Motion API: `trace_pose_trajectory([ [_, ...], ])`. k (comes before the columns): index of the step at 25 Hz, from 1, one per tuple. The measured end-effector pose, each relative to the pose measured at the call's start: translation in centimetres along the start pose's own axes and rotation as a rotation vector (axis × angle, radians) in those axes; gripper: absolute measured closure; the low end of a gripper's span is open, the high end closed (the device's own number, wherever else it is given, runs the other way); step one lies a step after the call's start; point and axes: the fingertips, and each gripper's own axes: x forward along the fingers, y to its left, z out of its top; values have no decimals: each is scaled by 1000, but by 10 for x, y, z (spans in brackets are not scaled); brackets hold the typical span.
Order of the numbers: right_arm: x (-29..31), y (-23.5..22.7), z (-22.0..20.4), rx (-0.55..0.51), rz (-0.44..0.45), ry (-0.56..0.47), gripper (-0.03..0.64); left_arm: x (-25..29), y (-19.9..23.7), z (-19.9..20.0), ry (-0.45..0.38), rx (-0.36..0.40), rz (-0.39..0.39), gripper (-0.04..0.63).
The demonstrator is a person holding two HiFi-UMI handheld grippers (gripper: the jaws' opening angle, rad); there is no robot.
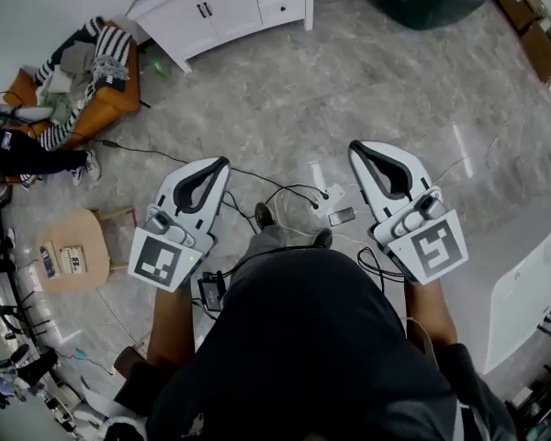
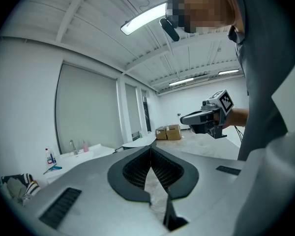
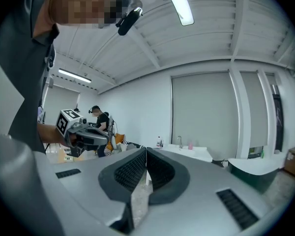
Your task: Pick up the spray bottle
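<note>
Head view: left gripper point(image 1: 222, 163) and right gripper point(image 1: 354, 146), jaws closed and empty, well short of white cabinet point(image 1: 230, 9); bottle point(image 2: 49, 156) atop it, likely the sprayer, seems light, slick plastic: grasp its neck

A white cabinet point(image 1: 225, 7) with drawers stands on the grey, stone-like floor point(image 1: 367, 99). To the left of the cabinet, an orange armchair point(image 1: 119, 99) carries a heap of clothes point(image 1: 78, 62). Well in front of the cabinet, black cables point(image 1: 292, 188) lie on the floor near a small dark flat device point(image 1: 342, 216). Far to the right of the cabinet are cardboard boxes point(image 1: 537, 35). A round wooden stool point(image 1: 83, 228) stands well apart from the cabinet, beyond the armchair.
</note>
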Motion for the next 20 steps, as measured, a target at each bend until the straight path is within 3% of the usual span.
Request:
trace_pose_trajectory([
  [12, 120, 21, 33, -54, -98, 9, 607, -26, 133, -14, -78, -18, -33, 589],
  [20, 158, 18, 33, -65, -144, 39, 607, -32, 178, -32, -87, -34, -55, 589],
])
